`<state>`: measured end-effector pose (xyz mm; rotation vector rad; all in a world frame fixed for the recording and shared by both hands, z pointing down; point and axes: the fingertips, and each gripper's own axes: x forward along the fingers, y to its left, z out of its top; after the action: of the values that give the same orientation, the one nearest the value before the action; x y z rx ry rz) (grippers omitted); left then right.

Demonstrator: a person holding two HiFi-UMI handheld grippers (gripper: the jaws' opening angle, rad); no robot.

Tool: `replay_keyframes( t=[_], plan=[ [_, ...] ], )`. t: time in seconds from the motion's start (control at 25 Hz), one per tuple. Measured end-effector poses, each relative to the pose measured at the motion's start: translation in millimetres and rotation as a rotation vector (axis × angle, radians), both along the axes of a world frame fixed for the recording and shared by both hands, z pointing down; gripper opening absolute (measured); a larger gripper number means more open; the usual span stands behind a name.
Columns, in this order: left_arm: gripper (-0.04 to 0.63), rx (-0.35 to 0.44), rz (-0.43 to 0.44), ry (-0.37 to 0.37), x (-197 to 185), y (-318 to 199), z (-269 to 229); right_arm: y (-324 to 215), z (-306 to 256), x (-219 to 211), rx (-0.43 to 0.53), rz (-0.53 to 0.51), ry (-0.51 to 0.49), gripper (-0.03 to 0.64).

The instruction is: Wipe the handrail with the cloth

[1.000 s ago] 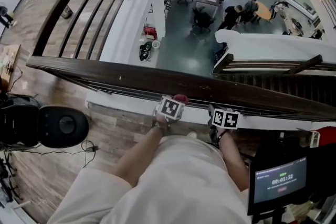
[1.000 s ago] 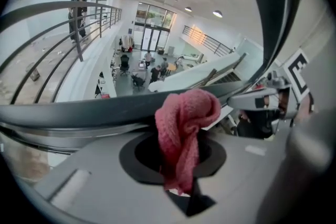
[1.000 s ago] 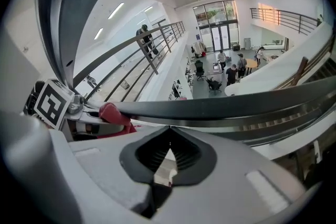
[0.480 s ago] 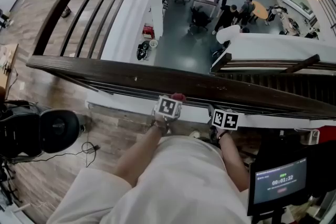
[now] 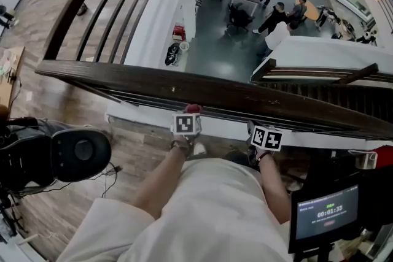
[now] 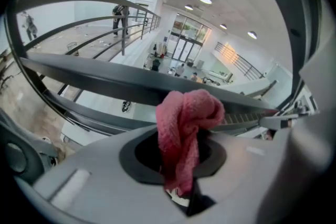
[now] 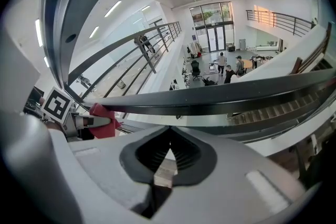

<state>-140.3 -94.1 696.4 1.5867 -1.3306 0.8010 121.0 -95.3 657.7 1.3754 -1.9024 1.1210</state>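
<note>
A dark wooden handrail [image 5: 258,101] crosses the head view from left to right, just ahead of me. My left gripper [image 5: 190,115] is shut on a red cloth [image 5: 193,108], and the cloth sits against the near edge of the rail. In the left gripper view the cloth [image 6: 185,123] bunches up out of the left gripper [image 6: 181,150], in front of the handrail [image 6: 100,77]. My right gripper [image 5: 261,129] is a little to the right, below the rail. It is shut with nothing in it [image 7: 168,147]. The right gripper view also shows the handrail [image 7: 236,94] and the cloth [image 7: 103,120].
Beyond the rail is a drop to a lower floor with desks, chairs and people [image 5: 273,6]. A second railing [image 5: 92,6] curves away at the upper left. A black round-backed chair [image 5: 73,153] stands at my left. A screen [image 5: 325,211] is at the lower right.
My left gripper has slid a little to the left along the handrail with the cloth. The right gripper has hardly moved.
</note>
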Motion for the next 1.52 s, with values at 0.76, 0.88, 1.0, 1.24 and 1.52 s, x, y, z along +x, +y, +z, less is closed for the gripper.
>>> replay_keyframes(
  t=[0.76,0.88,1.0,1.24,1.52],
  plan=[
    [0.086,0.067,-0.077,0.076,2,-10,5,7,13,9,-0.021,-0.052,-0.025,0.003],
    [0.086,0.009,-0.027,0.1,33,2,7,7,13,14,-0.02,-0.077,-0.031,0.003],
    [0.086,-0.04,-0.011,0.015,33,12,10,8,14,21,-0.018,-0.09,-0.034,0.003],
    [0.086,-0.021,0.036,0.072,76,10,6,11,15,45,-0.014,-0.084,-0.042,0.003],
    [0.086,-0.055,0.063,0.096,122,17,8,12,11,74,-0.014,-0.092,-0.064,0.003]
  ],
)
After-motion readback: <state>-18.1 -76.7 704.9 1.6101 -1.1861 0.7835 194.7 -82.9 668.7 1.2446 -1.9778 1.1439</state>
